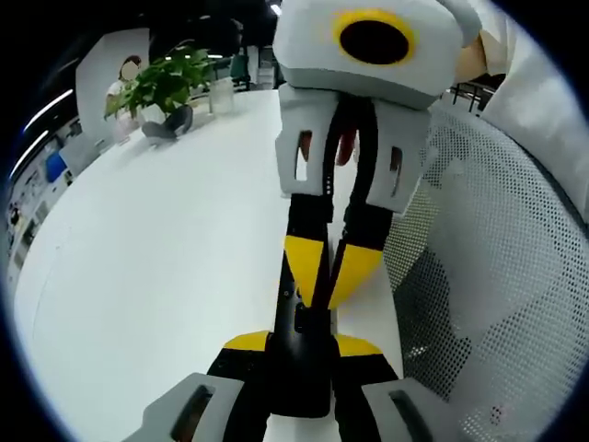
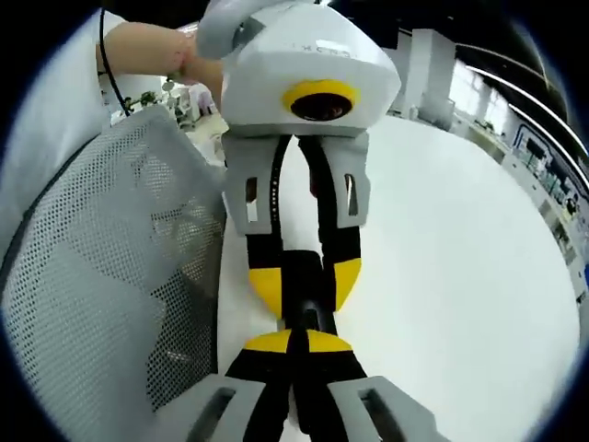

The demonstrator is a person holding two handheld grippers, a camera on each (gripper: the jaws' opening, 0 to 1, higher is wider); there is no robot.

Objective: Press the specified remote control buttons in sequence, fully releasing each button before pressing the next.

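The remote control (image 1: 302,345) is being clamped by the left gripper (image 1: 299,343) while the right gripper (image 2: 296,343), its jaws together, is being set against a button, and a full release is judged due next.

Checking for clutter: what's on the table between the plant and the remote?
Nothing: bare white table from plant to remote, in the left gripper view.

No text, label, brand, number or sign can be read in either view. Faint marks are seen on top of the grey housing of the left tool (image 2: 296,276) in the right gripper view, but they are too blurred to be made out.
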